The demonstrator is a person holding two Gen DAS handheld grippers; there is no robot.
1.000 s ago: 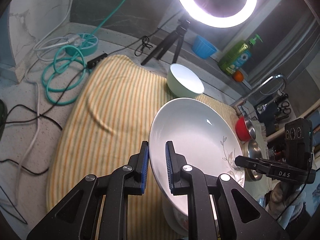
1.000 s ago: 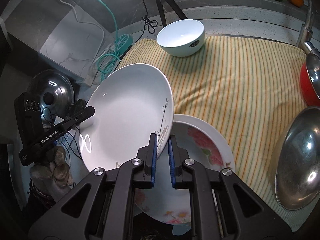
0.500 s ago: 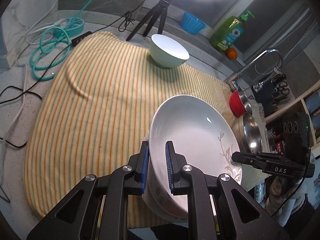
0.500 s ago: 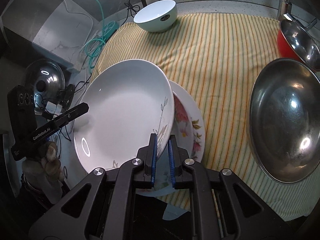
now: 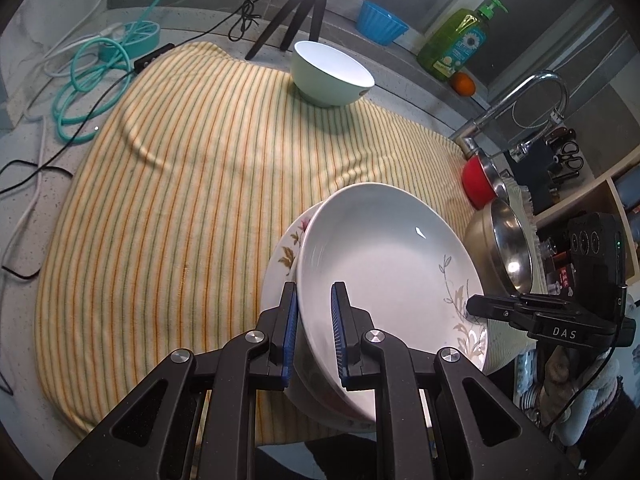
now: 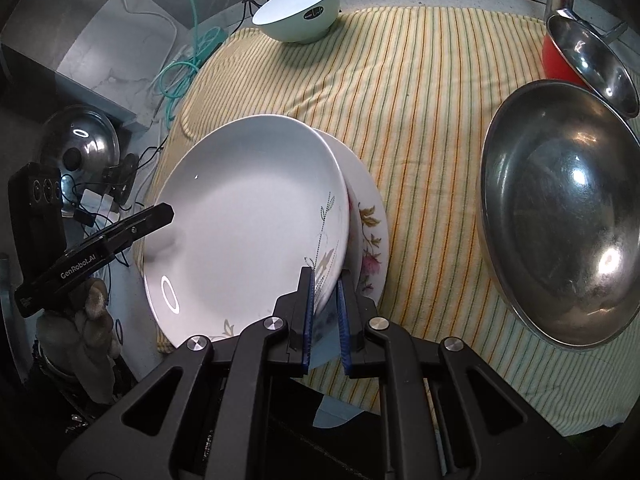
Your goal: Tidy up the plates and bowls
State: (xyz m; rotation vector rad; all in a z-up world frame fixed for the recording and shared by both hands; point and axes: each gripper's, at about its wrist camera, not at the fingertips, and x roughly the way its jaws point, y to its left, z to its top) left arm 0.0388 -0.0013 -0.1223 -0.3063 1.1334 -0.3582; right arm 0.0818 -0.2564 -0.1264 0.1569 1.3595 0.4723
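Now | both grippers (image 5: pixel 314 330) (image 6: pixel 325 312) clamp white plate (image 5: pixel 384 264) | above floral plate (image 6: pixel 370 220)

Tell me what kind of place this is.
Most likely a home kitchen counter: a sink faucet and a green dish-soap bottle stand at the back, and a steel bowl sits by a striped cloth.

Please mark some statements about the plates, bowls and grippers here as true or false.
1. Both grippers straddle the white plate's rim. True.
2. The white plate lies over a flowered plate. True.
3. The green bowl sits in the steel bowl. False: it stands alone on the striped cloth.
4. The left gripper holds nothing. False: the white plate's rim sits between its fingers.
5. The right gripper is at the plate's leaf-patterned edge. True.
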